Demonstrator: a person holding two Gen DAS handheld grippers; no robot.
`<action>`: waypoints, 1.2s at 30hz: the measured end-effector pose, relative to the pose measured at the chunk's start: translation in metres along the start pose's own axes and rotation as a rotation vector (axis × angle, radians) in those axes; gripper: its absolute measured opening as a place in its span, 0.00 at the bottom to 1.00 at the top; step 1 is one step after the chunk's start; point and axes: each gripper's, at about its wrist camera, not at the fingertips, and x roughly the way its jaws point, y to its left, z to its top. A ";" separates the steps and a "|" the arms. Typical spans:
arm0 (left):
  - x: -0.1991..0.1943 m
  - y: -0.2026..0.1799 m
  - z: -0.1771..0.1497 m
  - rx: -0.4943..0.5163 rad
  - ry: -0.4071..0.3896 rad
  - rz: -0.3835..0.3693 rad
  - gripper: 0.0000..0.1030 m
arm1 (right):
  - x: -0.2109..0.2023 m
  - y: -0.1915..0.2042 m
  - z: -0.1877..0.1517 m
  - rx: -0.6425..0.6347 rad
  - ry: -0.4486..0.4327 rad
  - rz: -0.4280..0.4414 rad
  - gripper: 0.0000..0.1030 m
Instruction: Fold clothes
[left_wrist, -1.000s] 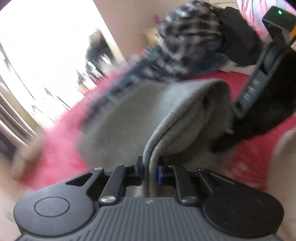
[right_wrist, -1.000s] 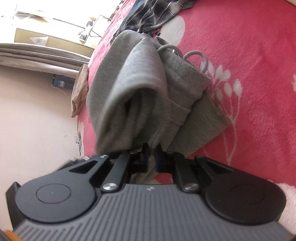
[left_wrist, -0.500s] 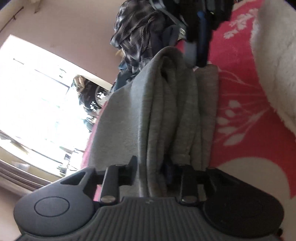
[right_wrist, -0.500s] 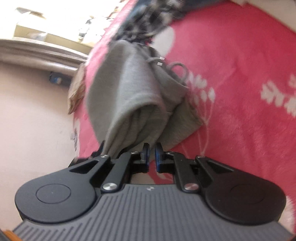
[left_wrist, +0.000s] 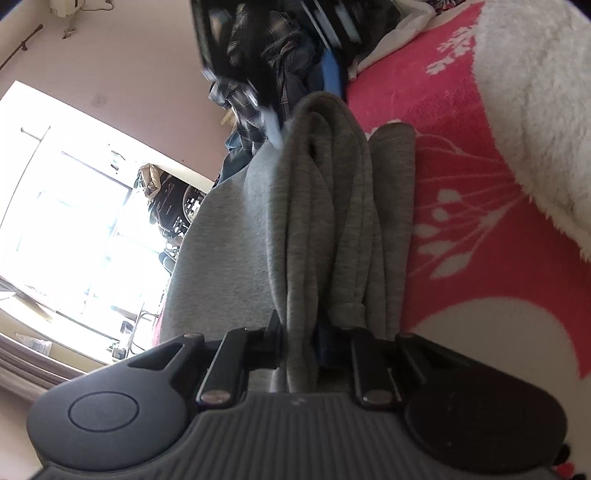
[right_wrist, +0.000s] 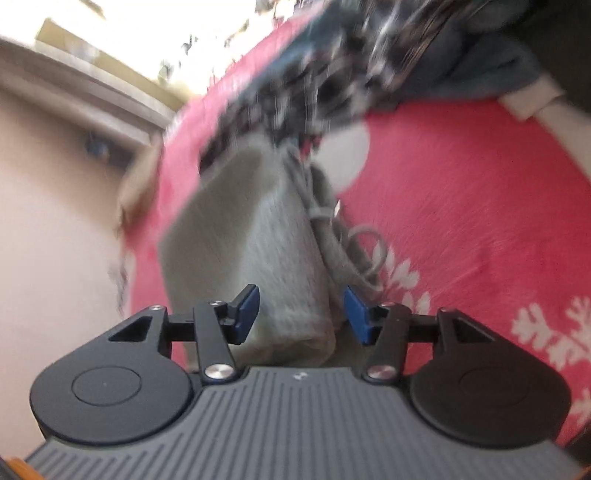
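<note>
grey garment (left_wrist: 317, 221): 1 (bunched) | left gripper (left_wrist: 298, 341): clamped | right gripper (right_wrist: 301, 310): spread

From my remote seat I can read no text, label, brand, number or sign in either wrist view, since the right one is blurred and the left shows only unmarked cloth and bedding.

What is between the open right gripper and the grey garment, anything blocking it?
Nothing visible. The right gripper is open with the grey garment lying directly between its fingers on the red blanket. The plaid clothes pile sits beyond it, and the left gripper already clamps the garment.
</note>
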 end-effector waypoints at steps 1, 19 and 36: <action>0.000 0.001 -0.001 -0.005 -0.003 -0.003 0.16 | 0.010 0.000 0.000 -0.005 0.032 0.002 0.39; -0.001 0.004 0.011 -0.003 -0.027 -0.041 0.16 | -0.008 0.005 -0.031 -0.200 -0.047 -0.004 0.13; -0.077 0.079 -0.023 -0.354 0.105 -0.114 0.52 | -0.088 0.015 -0.015 -0.297 -0.233 -0.115 0.81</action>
